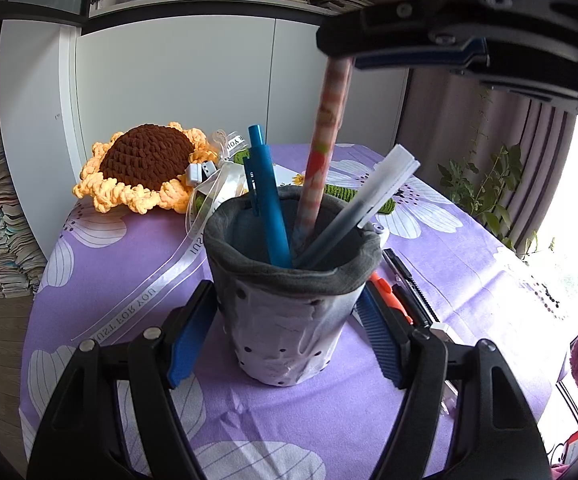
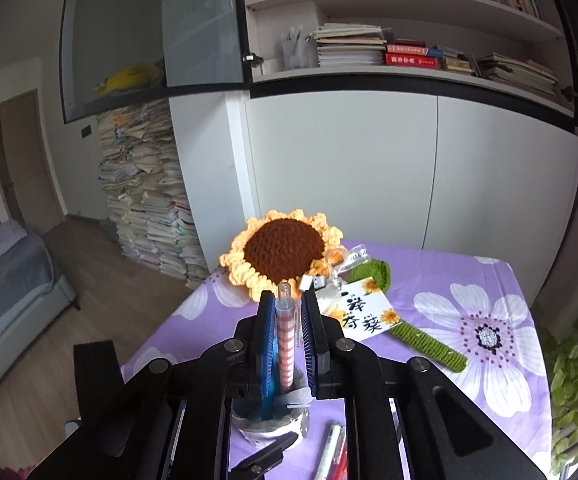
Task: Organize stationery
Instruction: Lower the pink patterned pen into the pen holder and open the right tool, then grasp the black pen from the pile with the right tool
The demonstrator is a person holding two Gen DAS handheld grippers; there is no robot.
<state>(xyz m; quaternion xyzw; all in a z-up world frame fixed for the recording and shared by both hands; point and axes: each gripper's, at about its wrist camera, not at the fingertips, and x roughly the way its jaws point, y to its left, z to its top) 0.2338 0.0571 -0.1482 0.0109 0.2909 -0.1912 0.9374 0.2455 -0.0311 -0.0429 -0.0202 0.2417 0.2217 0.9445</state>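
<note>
Lowering the striped pen (image 2: pixel 285 344) into the pen holder (image 1: pixel 289 320).
We clamp the holder with our left gripper (image 1: pixel 285 336); right gripper (image 2: pixel 285 336) pinches the pen, tip inside. Next: release, then fetch the table pens (image 1: pixel 405 296).

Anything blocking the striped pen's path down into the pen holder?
Nothing visible blocks it. The striped pen, held by the right gripper, already has its lower end inside the pen holder, between the teal pen and the grey pen. The left gripper clamps the holder.
</note>
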